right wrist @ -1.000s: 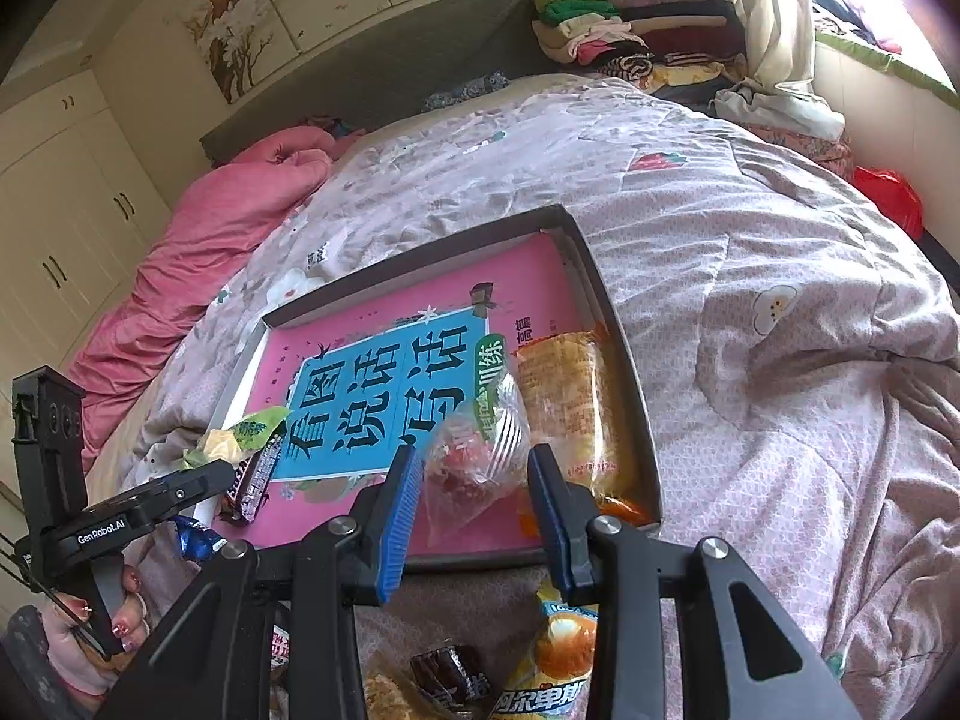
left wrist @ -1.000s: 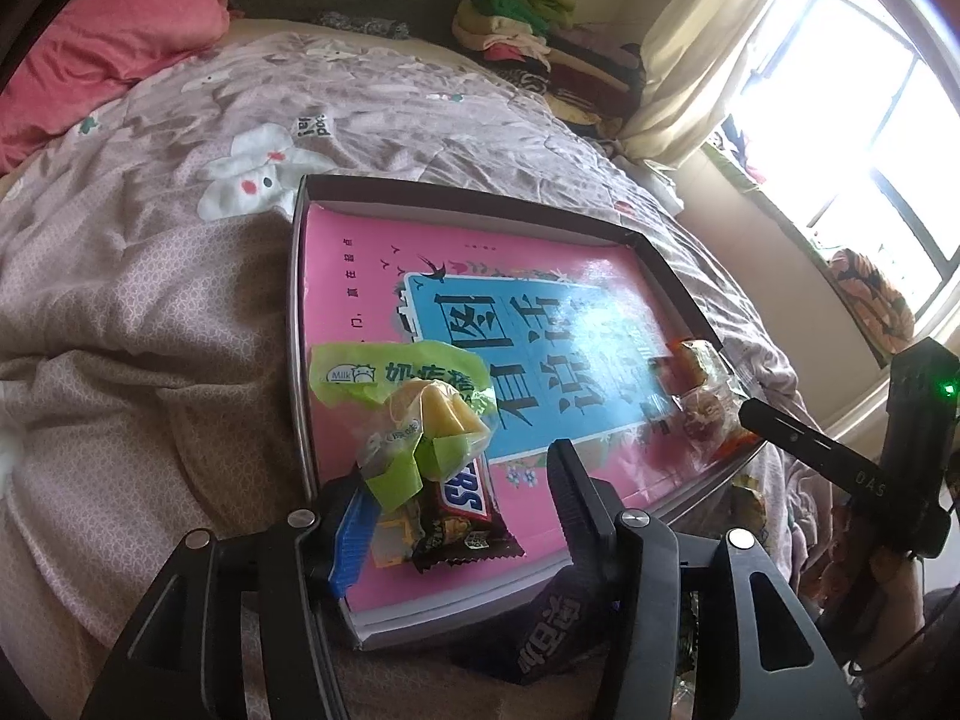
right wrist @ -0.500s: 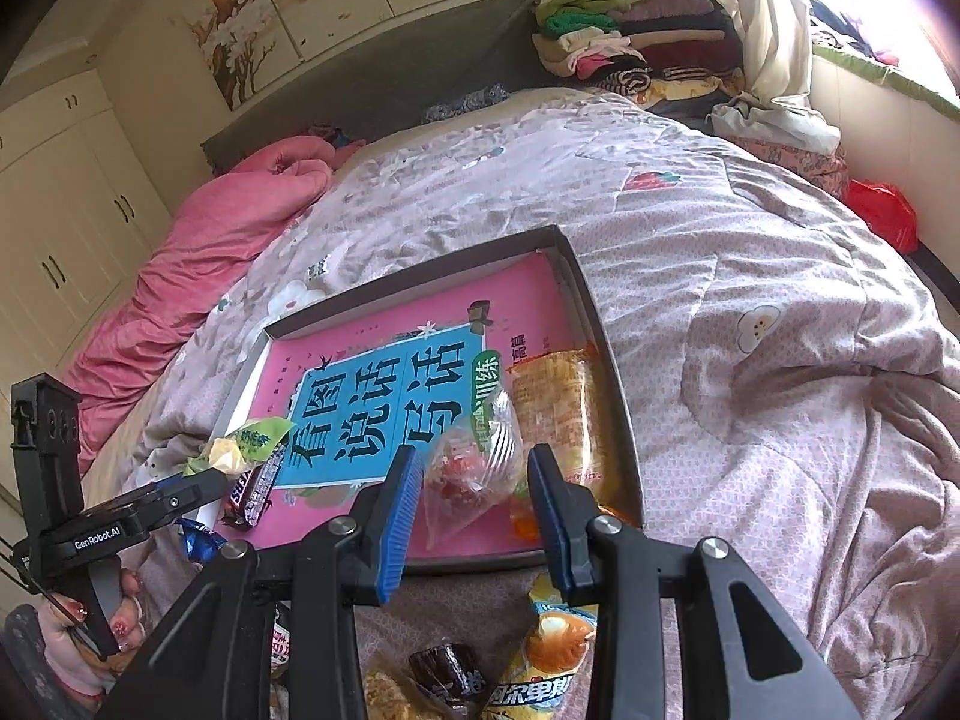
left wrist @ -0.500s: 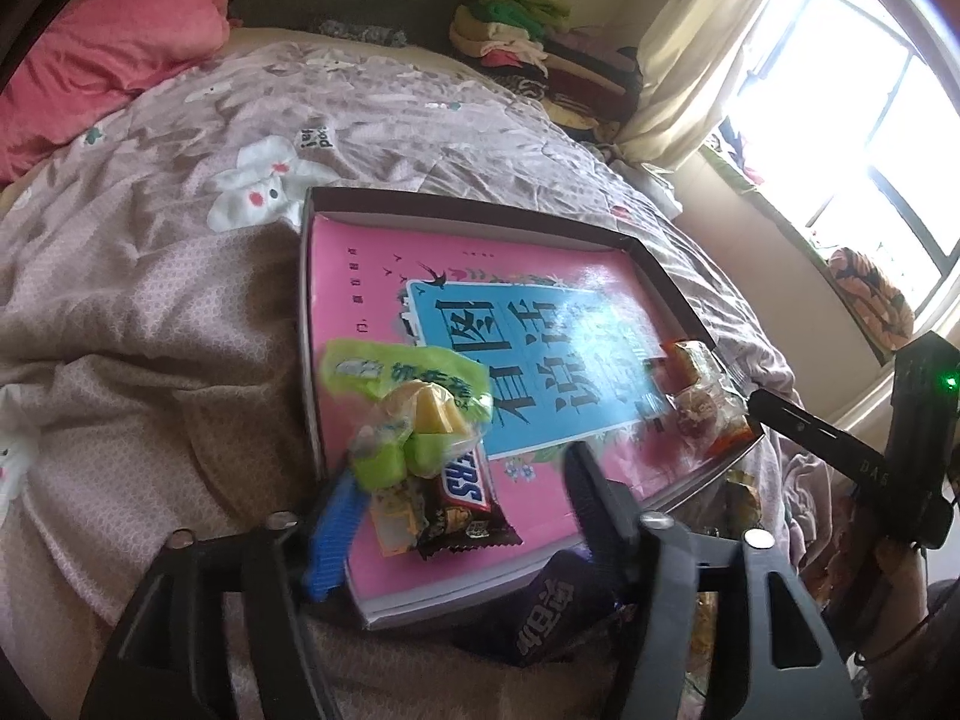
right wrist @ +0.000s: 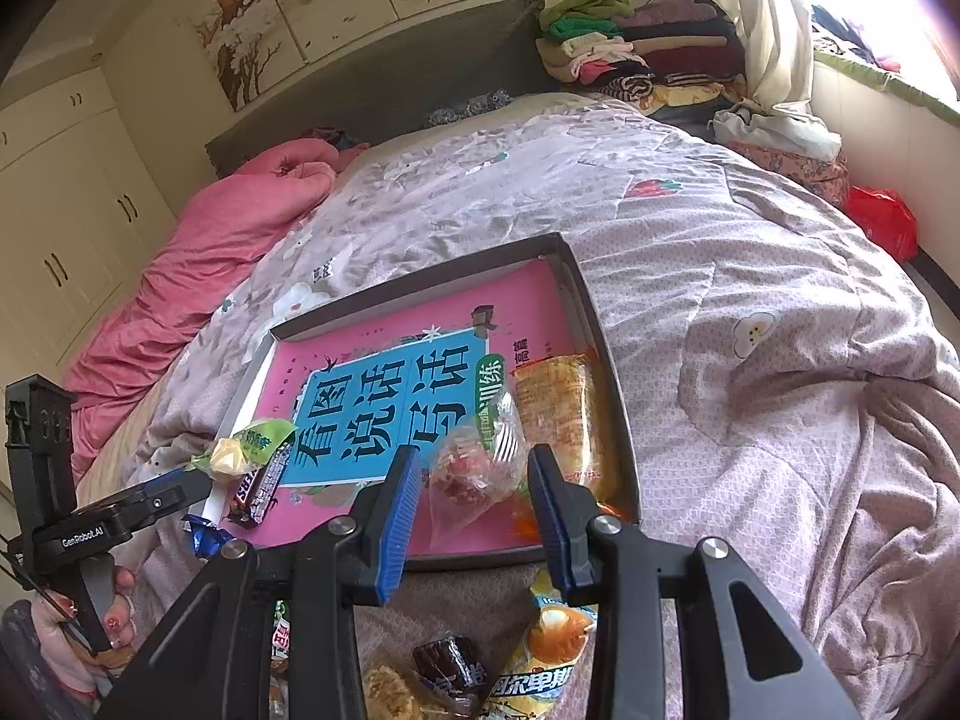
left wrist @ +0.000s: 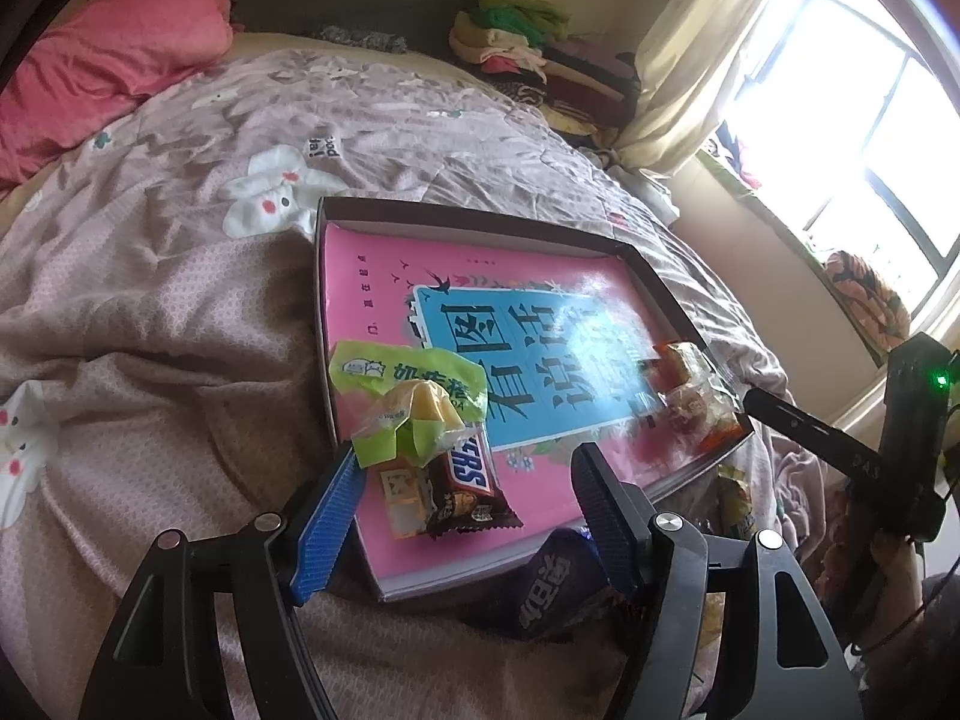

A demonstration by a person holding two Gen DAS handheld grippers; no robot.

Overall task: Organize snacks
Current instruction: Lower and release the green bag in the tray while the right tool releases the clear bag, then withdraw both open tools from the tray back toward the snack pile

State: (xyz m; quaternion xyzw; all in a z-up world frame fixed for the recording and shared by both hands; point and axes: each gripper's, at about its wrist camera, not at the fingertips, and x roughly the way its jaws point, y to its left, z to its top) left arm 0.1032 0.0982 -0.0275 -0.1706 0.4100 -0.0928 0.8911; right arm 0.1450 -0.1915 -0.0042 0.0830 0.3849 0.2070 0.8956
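So the snacks were being gathered in a shallow dark tray (left wrist: 474, 217) sitting on the bed quilt (left wrist: 180, 312), with a pink and blue book (left wrist: 540, 324) lying flat inside it as the floor.

The left gripper (left wrist: 465, 492) had its jaws just been opening, and nothing was pinched between them: the green packet (left wrist: 408, 390) and the chocolate bar (left wrist: 468, 480) lay on the near left corner of the book, loose, with the fingers spread to either side.

The right gripper (right wrist: 474, 498) was only partly open, with a clear bag of red sweets (right wrist: 474, 468) sitting between the fingers. I honestly couldn't tell whether the pads were pressing on it or it was just resting on the book. An orange packet (right wrist: 564, 414) lay right beside it against the tray's right wall.

More wrapped snacks (right wrist: 540, 648) were still on the quilt in front of the tray, so I'd say the job was maybe partway done.

Handling-wise, all this stuff looked light, crinkly and slippery. The puffy bags would squash and slide, so I'd grab them by the crimped end seam or across the middle. The chocolate bar looked stiffer; across its narrow width seemed safest. The soft quilt gives underneath, so pressing down hard wouldn't help.
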